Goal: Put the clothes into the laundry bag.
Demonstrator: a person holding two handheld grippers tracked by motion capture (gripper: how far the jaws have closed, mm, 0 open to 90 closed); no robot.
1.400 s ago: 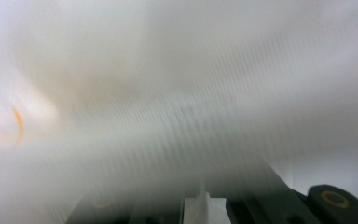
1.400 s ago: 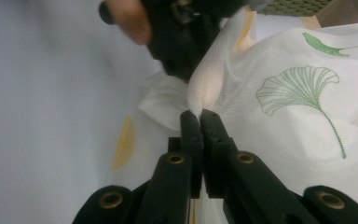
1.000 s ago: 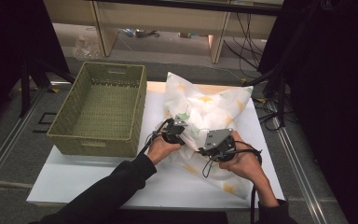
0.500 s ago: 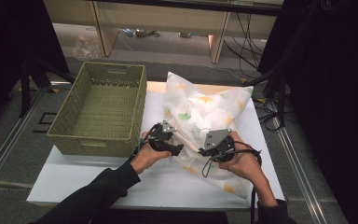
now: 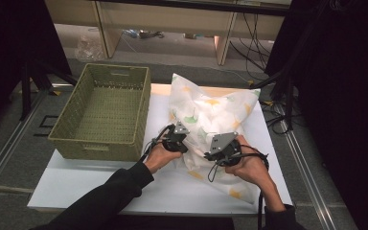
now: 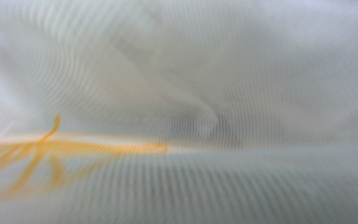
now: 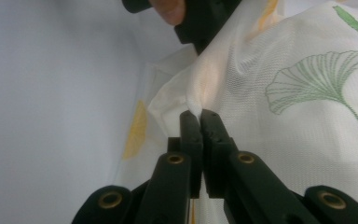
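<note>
A pillow [image 5: 211,115] in a white mesh cover printed with green and orange ginkgo leaves lies on the white table [image 5: 100,177]. My right gripper [image 7: 200,114] is shut on a fold of the cover [image 7: 298,116] near the pillow's front left part; in the high view the right gripper [image 5: 212,152] rests on the pillow. My left gripper [image 5: 177,139] presses against the pillow's left edge. Blurred cover fabric [image 6: 214,70] with an orange leaf lies right against the left gripper view's camera, hiding the jaws. The left gripper [image 7: 200,18] also appears beyond the pinched fold.
An empty green wicker basket [image 5: 100,110] stands on the table's left half, close to my left hand. Bare table [image 7: 65,93] lies in front of the pillow and basket. Cables hang off the table's right side, and shelving stands behind.
My left gripper drew back a little from the pillow's left edge half a second ago and is now against it again. The right gripper has stayed in place on the cover.
</note>
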